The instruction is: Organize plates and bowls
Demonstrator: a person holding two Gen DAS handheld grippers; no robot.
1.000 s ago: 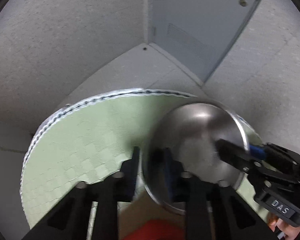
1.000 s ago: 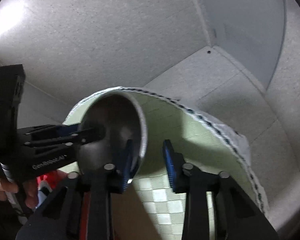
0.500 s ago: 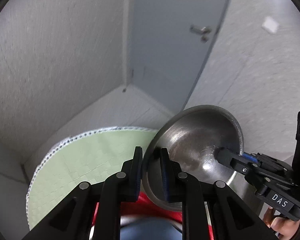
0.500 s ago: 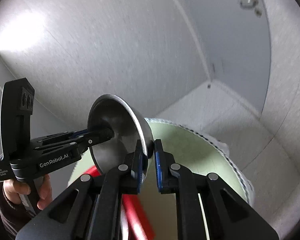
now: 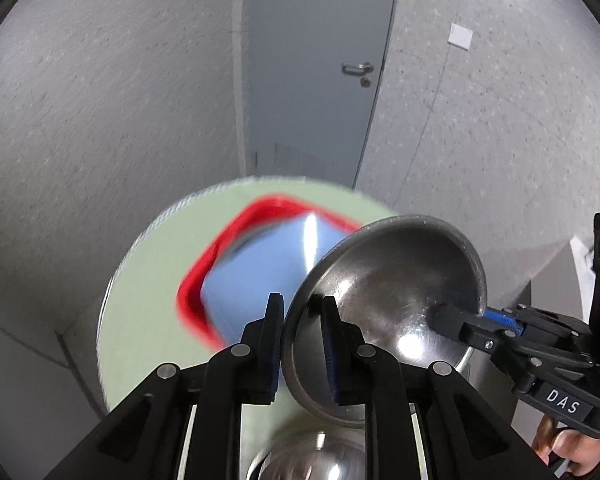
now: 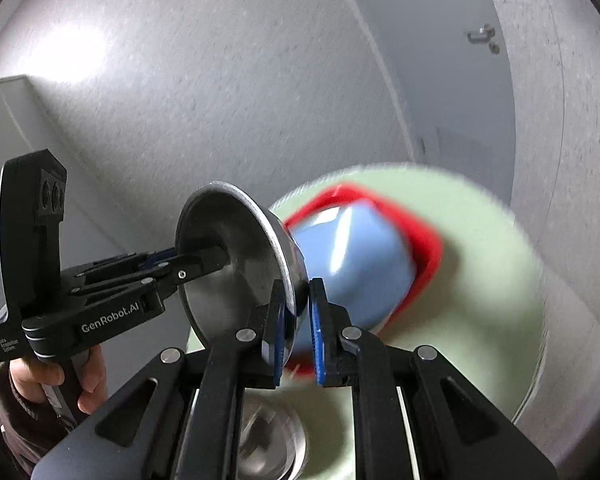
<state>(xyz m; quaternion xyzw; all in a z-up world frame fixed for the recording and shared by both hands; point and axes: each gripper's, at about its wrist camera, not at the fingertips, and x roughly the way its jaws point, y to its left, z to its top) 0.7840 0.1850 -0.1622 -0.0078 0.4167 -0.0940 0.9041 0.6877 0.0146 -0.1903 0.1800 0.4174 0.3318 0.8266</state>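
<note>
Both hand-held grippers hold one steel bowl by its rim. The left hand-held gripper has its pads closed on the near-left edge; the right hand-held gripper pinches the opposite edge, one pad inside, one outside. In the left wrist view the right tool reaches in from the right, its inner finger lying against the bowl's inner wall.

Changed over the last second: bowl sat low against the green counter, with only one side clamped; now it is carried high, tipped so its mouth faces up and to the right of the left tool, and both sides are clamped. Cameras have swung upward; door and wall fill the upper view.

Newly in sight ahead of and below the fingers: a red tray on the counter, holding something pale blue, too blurred to identify. Directly under the grippers, a second steel bowl sits near the bottom edge, also blurred.

Judgement: the lift is done and the carry is under way. Likely destination is nesting onto the second bowl or setting beside the tray; cannot tell which. The two-sided rim hold looks secure, but the tilt needs levelling before lowering.
</note>
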